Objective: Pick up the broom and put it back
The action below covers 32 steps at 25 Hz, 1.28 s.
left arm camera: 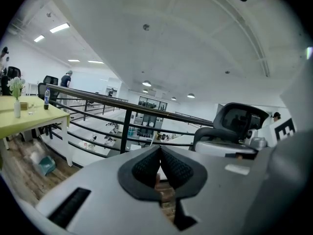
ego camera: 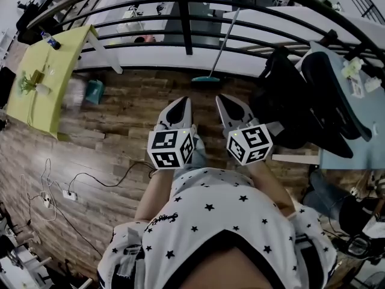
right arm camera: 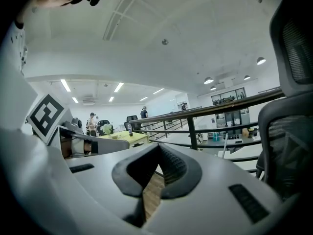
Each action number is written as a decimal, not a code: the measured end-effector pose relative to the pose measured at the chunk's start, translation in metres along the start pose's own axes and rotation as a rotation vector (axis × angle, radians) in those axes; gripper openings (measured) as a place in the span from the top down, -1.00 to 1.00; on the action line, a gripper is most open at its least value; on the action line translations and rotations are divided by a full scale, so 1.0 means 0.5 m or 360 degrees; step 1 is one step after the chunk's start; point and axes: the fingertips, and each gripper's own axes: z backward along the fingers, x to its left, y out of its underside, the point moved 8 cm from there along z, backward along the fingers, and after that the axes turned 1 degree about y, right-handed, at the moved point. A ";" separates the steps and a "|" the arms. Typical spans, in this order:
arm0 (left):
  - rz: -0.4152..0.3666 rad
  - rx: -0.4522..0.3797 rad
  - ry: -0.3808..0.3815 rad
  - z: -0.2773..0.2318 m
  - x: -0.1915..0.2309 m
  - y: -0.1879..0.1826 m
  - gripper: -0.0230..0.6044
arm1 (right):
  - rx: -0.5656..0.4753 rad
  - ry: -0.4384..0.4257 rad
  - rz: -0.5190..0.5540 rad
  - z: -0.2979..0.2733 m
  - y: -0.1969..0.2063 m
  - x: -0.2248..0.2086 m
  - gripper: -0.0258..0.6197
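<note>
- The floor (ego camera: 120, 131) is brown wooden planks, and it ends at a black metal railing (ego camera: 184, 23) with horizontal bars. Beyond the railing is a lower level with white desks.
- The broom (ego camera: 224, 44) stands leaning against the railing. Its pale handle slants up to the right and its teal head (ego camera: 206, 79) rests on the planks at the railing's foot.
- The left gripper (ego camera: 182, 101) and right gripper (ego camera: 224, 99) are held side by side, near each other and pointing toward the broom, well short of it.
- In the left gripper view, the left gripper's (left arm camera: 160, 148) 2 dark ribbed pads are pressed together with nothing between them.
- In the right gripper view, the right gripper's (right arm camera: 159, 146) pads are likewise closed on nothing.
- A yellow-green table (ego camera: 48, 65) stands at the left with a bottle (ego camera: 51, 41) and a small plant (ego camera: 27, 83) on it, and a teal bag (ego camera: 94, 91) lies just beside it.
- A black office chair (ego camera: 289, 95) stands at the right, next to a pale blue table (ego camera: 352, 119).
- A white power strip (ego camera: 70, 195) and loose cables lie on the planks at the lower left.
- The ceiling is white, with strip lights and round lamps.
</note>
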 end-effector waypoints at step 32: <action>-0.0031 0.0125 0.0266 -0.436 0.354 -0.211 0.89 | -0.0007 0.0235 -0.0046 -0.518 -0.132 -0.169 0.94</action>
